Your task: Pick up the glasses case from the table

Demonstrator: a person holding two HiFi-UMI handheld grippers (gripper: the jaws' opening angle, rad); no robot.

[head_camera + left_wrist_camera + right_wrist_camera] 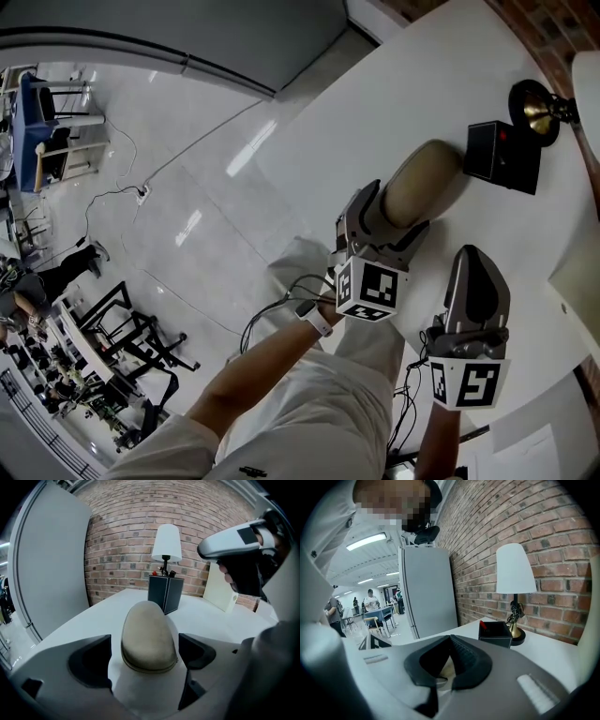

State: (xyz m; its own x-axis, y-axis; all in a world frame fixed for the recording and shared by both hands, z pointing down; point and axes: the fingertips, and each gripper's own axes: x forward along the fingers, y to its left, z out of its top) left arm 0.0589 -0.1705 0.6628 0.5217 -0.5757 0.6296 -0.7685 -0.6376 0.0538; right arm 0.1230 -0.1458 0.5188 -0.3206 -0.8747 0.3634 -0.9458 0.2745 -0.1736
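A tan oval glasses case (427,178) lies on the white table (412,75). My left gripper (389,221) is open, and its dark jaws stand on either side of the case's near end. In the left gripper view the case (148,637) fills the space between the jaws of the left gripper (145,654), with a thin strip of table showing at the left one. My right gripper (473,258) hovers to the right of the case, shut and empty. In the right gripper view the right gripper (450,641) has its jaw tips together.
A black pen box (503,155) and a lamp's brass base (534,108) stand just beyond the case. The white lamp shade (166,543) is in front of a brick wall. A cream board (220,592) leans at the right. The table's edge runs close to my legs.
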